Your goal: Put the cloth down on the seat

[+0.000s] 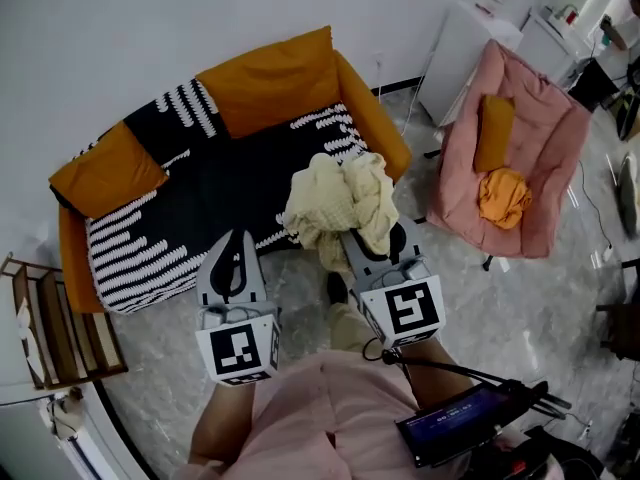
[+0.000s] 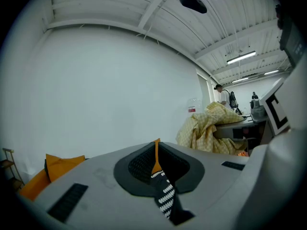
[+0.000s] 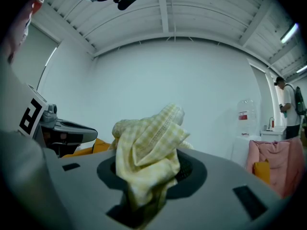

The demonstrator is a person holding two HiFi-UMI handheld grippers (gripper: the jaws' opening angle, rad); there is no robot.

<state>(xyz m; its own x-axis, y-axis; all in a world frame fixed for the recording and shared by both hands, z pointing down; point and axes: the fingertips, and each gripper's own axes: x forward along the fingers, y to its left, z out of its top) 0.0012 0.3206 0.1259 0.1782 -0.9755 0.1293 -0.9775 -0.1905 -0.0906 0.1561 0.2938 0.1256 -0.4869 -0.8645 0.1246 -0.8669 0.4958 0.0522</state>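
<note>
A crumpled pale-yellow checked cloth (image 1: 340, 200) hangs in the air over the front right edge of the orange sofa's seat (image 1: 225, 183), which a black-and-white patterned throw covers. My right gripper (image 1: 345, 238) is shut on the cloth from below. In the right gripper view the cloth (image 3: 148, 145) bunches out between the jaws of that gripper (image 3: 144, 188). My left gripper (image 1: 238, 243) is shut and holds nothing, just off the seat's front edge to the left of the cloth. In the left gripper view a thin slit at the gripper (image 2: 157, 164) shows the sofa, with the cloth (image 2: 206, 128) to the right.
A pink armchair (image 1: 545, 183) with an orange cushion and an orange cloth stands at the right. A wooden rack (image 1: 50, 318) is at the left, white cabinets (image 1: 465, 43) at the back right. A dark device (image 1: 460, 423) sits by my knee. A person (image 3: 289, 104) stands far off.
</note>
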